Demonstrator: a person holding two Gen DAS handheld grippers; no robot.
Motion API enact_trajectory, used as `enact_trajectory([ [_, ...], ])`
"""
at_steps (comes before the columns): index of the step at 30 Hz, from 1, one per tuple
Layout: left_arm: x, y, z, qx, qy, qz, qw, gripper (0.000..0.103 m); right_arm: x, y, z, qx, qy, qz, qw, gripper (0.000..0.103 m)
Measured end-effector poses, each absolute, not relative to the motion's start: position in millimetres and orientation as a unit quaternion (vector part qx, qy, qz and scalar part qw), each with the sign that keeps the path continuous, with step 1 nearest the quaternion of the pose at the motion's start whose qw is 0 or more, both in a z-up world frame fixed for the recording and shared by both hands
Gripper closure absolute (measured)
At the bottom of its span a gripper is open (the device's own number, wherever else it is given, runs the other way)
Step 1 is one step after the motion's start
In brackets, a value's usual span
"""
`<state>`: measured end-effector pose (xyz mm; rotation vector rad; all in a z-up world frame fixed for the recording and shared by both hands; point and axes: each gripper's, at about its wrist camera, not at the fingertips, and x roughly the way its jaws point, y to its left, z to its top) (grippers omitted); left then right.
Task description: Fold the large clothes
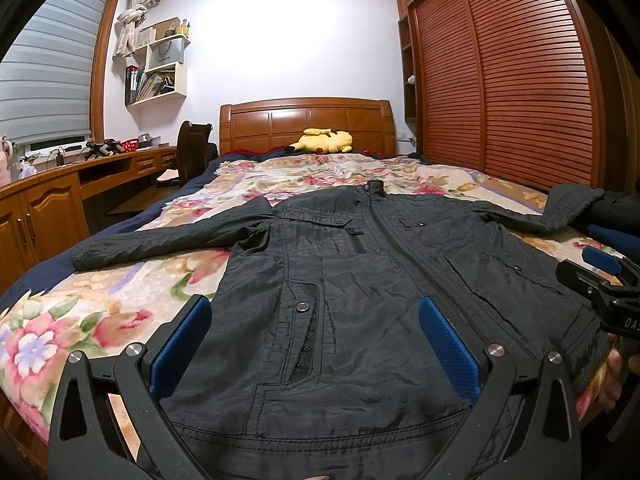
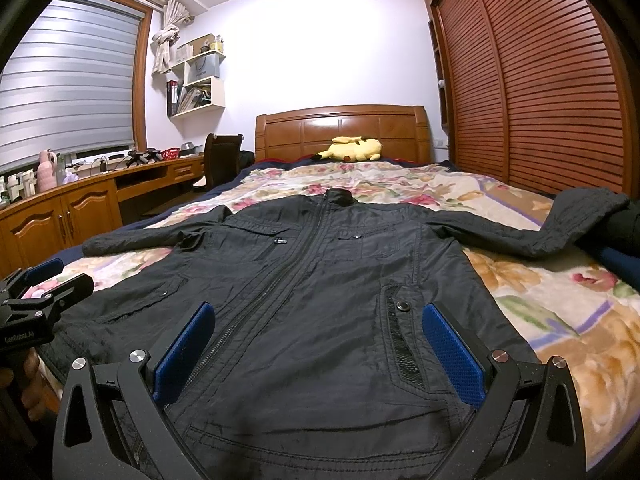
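A black zip-up jacket lies flat, front up, on the floral bedspread, collar toward the headboard, both sleeves spread out sideways. It also shows in the right wrist view. My left gripper is open, its blue pads over the jacket's left half near the hem. My right gripper is open over the right half near the hem. Each gripper shows at the edge of the other's view: the right gripper and the left gripper. Neither holds cloth.
A yellow plush toy lies by the wooden headboard. A louvred wardrobe runs along the right of the bed. A wooden desk with a chair stands on the left. The right sleeve end reaches the bed's right edge.
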<state>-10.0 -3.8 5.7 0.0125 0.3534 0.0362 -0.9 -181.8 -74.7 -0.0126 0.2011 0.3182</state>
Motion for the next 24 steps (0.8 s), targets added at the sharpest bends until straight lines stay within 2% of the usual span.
enact_trajectory([
  [19,-10.4,-3.2,5.2,0.006,0.176,0.018,0.984,0.000,-0.8,-181.5,-74.9,-0.006,0.101,0.159,0.982,0.000],
  [24,-10.5,3.8,7.4,0.001,0.184,0.028,0.982,0.000,2.6,-175.4,-76.2,-0.004,0.124,0.180,0.976,0.000],
])
